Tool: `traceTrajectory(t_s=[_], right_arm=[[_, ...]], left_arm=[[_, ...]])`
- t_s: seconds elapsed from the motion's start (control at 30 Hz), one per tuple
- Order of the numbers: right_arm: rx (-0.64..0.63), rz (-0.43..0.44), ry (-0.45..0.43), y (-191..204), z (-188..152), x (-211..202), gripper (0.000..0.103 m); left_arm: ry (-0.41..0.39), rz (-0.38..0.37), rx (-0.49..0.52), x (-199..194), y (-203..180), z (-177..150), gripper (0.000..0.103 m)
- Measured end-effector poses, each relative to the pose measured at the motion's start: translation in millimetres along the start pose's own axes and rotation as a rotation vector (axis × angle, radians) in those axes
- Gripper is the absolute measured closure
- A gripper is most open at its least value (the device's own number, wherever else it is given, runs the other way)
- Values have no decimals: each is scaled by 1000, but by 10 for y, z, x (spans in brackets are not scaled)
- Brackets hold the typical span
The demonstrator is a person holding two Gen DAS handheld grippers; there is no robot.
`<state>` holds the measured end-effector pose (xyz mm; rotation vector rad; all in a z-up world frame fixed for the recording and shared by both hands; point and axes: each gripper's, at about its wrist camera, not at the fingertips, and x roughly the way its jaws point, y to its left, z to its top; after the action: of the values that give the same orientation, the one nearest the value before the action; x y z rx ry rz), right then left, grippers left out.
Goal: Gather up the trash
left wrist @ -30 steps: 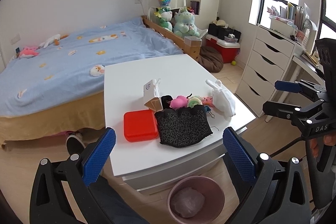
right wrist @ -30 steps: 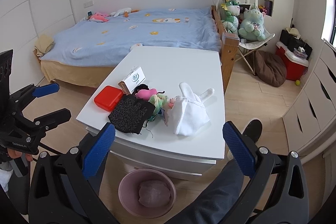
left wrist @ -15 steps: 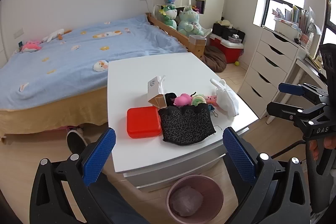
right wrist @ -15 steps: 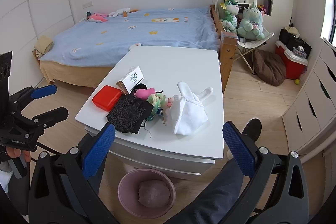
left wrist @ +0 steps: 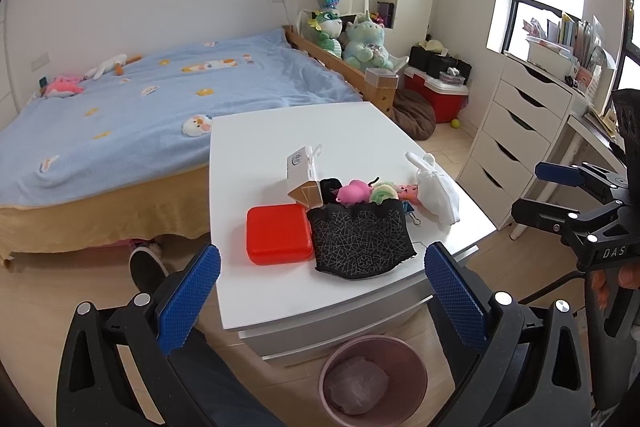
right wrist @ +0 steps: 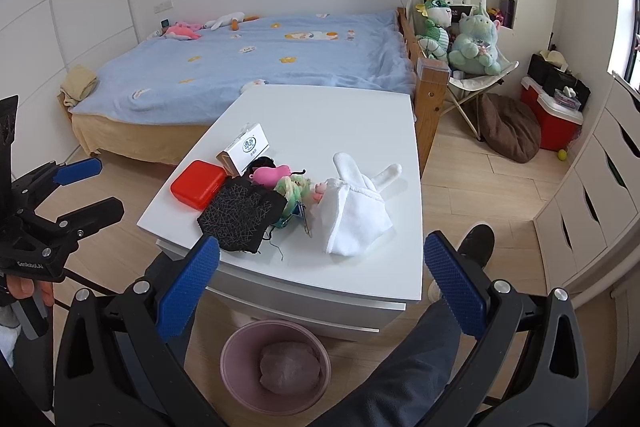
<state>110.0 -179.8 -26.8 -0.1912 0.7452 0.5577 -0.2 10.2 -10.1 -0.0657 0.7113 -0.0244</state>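
Observation:
A white table holds a red box, a black patterned cloth, a white paper carton, small pink and green toys and a white cloth. A pink bin with crumpled plastic inside stands on the floor in front of the table. My left gripper is open and empty, above the table's near edge. My right gripper is open and empty, likewise.
A bed with a blue cover lies behind the table. A white drawer unit stands to the right. Plush toys, a red cooler and a brown cushion are at the back right. My legs and shoes are near the bin.
Both grippers have shifted slightly, so the table and bin sit a little differently in view. Nothing on the table has moved, and both grippers remain open.

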Motion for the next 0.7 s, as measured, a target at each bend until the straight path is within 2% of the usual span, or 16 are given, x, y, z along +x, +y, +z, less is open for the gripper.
traceTrajectory(t_s=[0.4, 0.7], right_arm=[[3, 17, 51, -62, 16, 155, 3], [-6, 16, 134, -141, 243, 483, 3]], left_arm=[[3, 7, 11, 6, -26, 37, 5], [13, 10, 1, 36, 38, 56, 5]])
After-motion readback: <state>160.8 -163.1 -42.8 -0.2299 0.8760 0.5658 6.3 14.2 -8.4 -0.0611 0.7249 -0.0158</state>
